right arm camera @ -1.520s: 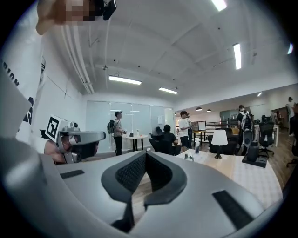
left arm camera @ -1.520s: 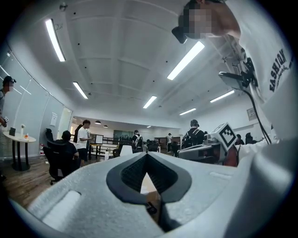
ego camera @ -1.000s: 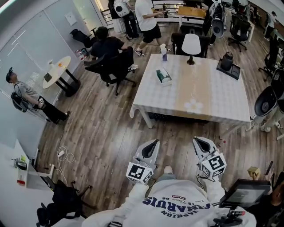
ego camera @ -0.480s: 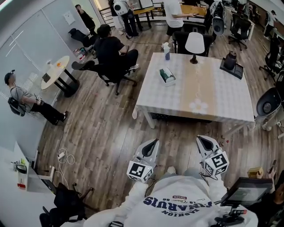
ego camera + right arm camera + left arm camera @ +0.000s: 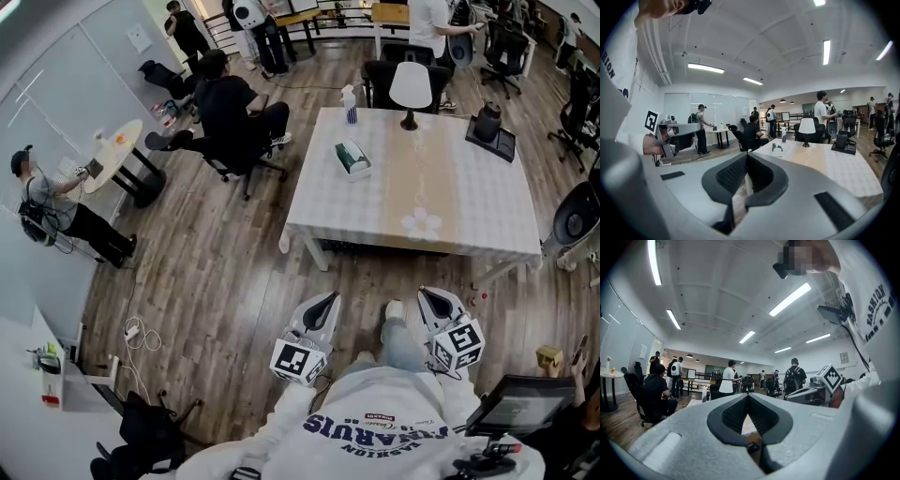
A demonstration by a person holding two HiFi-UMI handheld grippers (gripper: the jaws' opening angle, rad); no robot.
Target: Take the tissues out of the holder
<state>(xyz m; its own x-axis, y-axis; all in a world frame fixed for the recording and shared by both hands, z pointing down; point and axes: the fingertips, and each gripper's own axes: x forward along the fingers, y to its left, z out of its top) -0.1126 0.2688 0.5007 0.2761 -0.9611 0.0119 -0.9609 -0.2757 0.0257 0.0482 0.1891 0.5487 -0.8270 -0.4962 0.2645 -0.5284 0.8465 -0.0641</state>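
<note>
Sitting on the table (image 5: 450, 202) — the holder (image 5: 361, 171), tissues (image 5: 351, 156) inside.

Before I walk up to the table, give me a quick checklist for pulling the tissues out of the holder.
1. Tissue holder in sight on the table: ok.
2. Holder within reach: not ok, both grippers are held near the body, with bare floor between them and the table.
3. Left gripper empty: ok, jaws together on nothing.
4. Right gripper empty: ok, jaws together on nothing.
5. Jaws open for a pinch: not ok.
6. Anything sticking up from the holder to pinch: cannot tell, too small.
</note>
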